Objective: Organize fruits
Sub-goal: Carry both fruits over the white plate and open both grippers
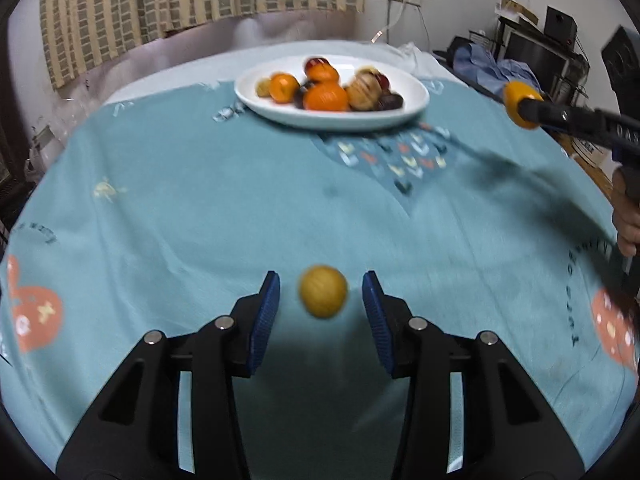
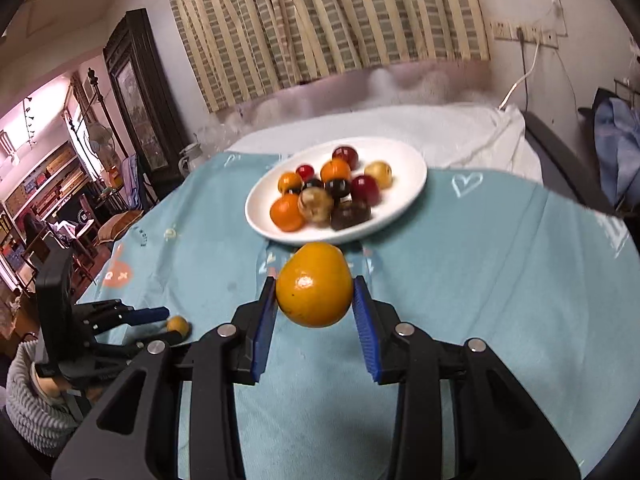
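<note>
A small yellow fruit (image 1: 323,291) lies on the teal tablecloth (image 1: 224,208) between the fingers of my left gripper (image 1: 320,304), which is open with gaps on both sides of it. My right gripper (image 2: 314,292) is shut on a large orange (image 2: 314,285) and holds it above the cloth, short of the white plate (image 2: 404,200). The plate holds several oranges, red, dark and pale fruits. In the left wrist view the right gripper (image 1: 524,106) with the orange (image 1: 514,98) is at the right of the plate (image 1: 412,100). In the right wrist view the left gripper (image 2: 164,322) and yellow fruit (image 2: 177,325) are at the lower left.
A white cloth (image 2: 440,128) lies behind the plate by the striped curtain (image 2: 320,20). A dark cabinet (image 2: 140,92) stands at the left, a monitor and clutter (image 1: 536,52) at the right. The table edge drops off on the left.
</note>
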Motion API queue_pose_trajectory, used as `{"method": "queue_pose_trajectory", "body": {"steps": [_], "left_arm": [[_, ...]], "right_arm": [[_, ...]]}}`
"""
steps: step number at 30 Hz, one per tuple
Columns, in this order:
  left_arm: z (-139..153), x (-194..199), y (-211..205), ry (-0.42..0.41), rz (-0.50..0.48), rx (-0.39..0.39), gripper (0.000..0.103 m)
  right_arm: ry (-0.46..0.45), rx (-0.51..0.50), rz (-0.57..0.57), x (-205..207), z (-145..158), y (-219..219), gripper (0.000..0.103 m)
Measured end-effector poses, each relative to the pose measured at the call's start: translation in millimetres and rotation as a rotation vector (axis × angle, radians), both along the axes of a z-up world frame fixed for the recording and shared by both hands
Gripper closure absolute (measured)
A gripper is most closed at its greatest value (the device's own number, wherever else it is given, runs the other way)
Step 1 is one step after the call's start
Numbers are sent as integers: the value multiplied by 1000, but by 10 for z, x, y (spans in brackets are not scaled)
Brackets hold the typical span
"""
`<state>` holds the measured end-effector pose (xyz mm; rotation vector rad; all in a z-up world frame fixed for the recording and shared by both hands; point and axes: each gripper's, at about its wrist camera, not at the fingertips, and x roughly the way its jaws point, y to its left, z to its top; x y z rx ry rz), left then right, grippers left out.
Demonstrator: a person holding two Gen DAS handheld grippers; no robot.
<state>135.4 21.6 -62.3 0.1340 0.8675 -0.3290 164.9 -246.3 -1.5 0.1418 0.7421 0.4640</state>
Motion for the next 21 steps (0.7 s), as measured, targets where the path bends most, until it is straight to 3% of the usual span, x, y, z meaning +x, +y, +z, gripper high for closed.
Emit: {"method": "queue_pose_trajectory", "body": {"steps": [4, 10, 13, 17, 21], "left_arm": [[-62, 54, -30, 13, -5, 2, 76], [136, 64, 55, -6, 10, -44, 77], [550, 246, 65, -77, 21, -13, 77], [1194, 724, 24, -176, 44, -2, 77], [1533, 1277, -116, -212, 62, -14, 77]], "right_arm": [[9, 5, -2, -24, -35, -11, 65], [9, -2, 0, -17, -30, -14, 65], [-10, -31, 3, 80, 142, -5, 65], [-92, -74, 0, 365, 669, 77, 65], [-130, -71, -30, 807, 1064, 134, 65]]}}
